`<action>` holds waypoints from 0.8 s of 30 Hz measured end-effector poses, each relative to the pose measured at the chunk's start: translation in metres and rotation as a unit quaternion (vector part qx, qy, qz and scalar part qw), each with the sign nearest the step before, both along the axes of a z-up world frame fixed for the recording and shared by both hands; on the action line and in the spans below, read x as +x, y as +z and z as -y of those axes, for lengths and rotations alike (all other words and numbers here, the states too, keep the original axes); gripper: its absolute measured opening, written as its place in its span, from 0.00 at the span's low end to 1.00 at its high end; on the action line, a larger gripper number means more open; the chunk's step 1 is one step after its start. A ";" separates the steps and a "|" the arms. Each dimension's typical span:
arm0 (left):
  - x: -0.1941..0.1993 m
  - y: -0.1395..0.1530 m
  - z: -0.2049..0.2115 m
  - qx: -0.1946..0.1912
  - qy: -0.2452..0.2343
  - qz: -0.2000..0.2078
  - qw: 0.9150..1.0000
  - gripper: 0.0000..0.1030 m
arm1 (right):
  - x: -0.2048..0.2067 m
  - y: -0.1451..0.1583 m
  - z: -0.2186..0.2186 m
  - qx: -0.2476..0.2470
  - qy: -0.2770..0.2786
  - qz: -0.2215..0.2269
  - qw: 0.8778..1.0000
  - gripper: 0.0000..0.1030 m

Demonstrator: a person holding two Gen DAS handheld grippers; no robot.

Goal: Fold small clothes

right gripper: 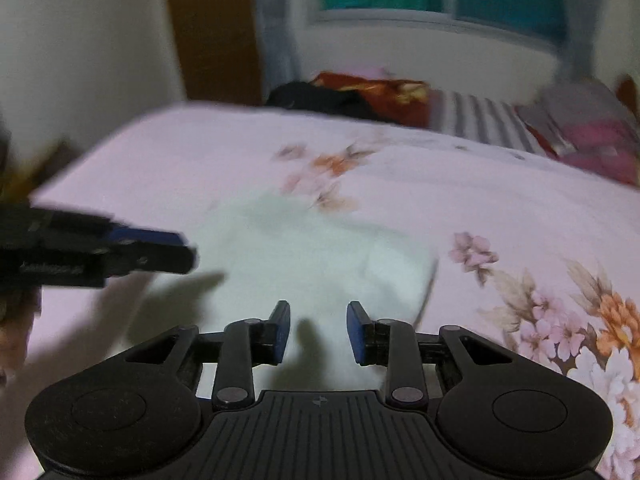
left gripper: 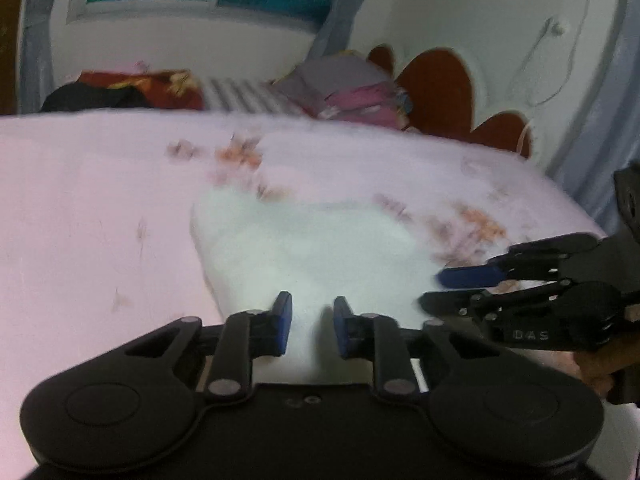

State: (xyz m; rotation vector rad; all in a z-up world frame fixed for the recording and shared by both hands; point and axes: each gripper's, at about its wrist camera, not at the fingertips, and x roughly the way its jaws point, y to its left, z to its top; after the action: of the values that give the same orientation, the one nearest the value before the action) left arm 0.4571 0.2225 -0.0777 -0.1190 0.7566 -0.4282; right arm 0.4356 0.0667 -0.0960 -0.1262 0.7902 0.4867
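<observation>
A small white garment (left gripper: 304, 240) lies on the pink flowered bedsheet (left gripper: 100, 200); both views are blurred. Its near part rises into my left gripper (left gripper: 313, 308), whose blue pads (left gripper: 283, 320) stand a narrow gap apart with white cloth filling it. At the garment's right edge, the right gripper (left gripper: 434, 290) comes in sideways. In the right wrist view the garment (right gripper: 320, 248) also runs up between the right gripper (right gripper: 319, 312) and its pads (right gripper: 282, 332). There the left gripper (right gripper: 188, 250) sits at the cloth's left edge, fingers close together.
The bed's far end holds a dark and red bundle (left gripper: 128, 92), a striped cloth (left gripper: 244, 96) and a pile of pink and grey clothes (left gripper: 352, 92). A red headboard (left gripper: 436, 84) and white wall stand to the right. A hand (left gripper: 592, 368) holds the right gripper.
</observation>
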 end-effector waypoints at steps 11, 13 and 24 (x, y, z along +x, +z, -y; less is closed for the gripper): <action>-0.005 0.004 0.009 -0.010 0.048 -0.004 0.999 0.19 | 0.030 -0.033 0.016 0.015 -0.090 -0.030 0.995 0.48; -0.023 0.017 0.008 -0.003 0.059 0.016 0.998 0.32 | 0.029 -0.027 0.023 0.031 -0.100 -0.046 0.994 0.48; -0.136 0.015 0.005 0.047 0.156 0.000 0.987 0.38 | -0.081 0.013 0.066 0.073 -0.085 -0.024 0.993 0.19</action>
State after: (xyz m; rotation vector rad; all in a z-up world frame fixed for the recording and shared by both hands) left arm 0.3208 0.2178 -0.0631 -0.1462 0.7418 -0.0953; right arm 0.3546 0.0010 -0.0827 0.0891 0.8023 0.3858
